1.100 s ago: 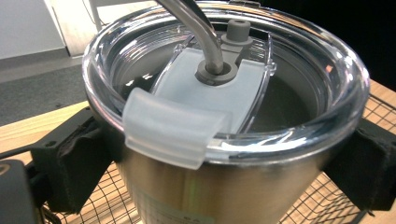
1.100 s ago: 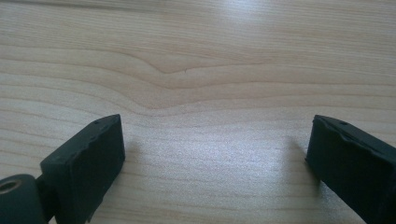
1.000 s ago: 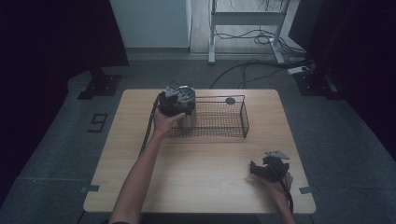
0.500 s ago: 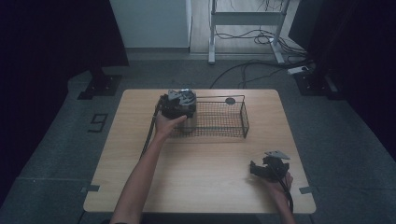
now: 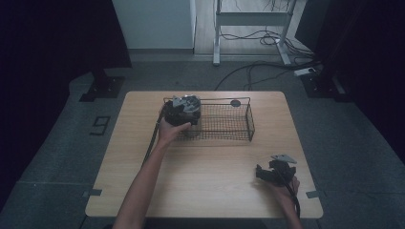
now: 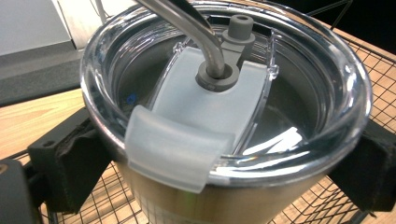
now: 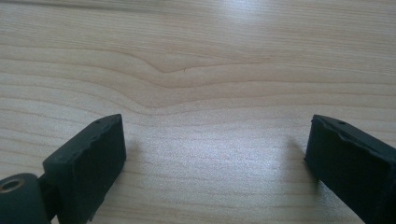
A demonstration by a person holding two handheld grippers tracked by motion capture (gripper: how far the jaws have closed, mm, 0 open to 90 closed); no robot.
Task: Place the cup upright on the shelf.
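In wire basket point(image 5: 224, 125): steel tumbler point(image 6: 224, 116).

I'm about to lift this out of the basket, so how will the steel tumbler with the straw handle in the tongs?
The tumbler is smooth, tapering steel, so it could slip downward between the left tongs' pads. Its clear lid and bent metal straw add weight up top; it may tip if gripped low. Rigid, so it shouldn't deform.

A wooden table point(image 5: 205, 162) bears a wire basket point(image 5: 224, 125).
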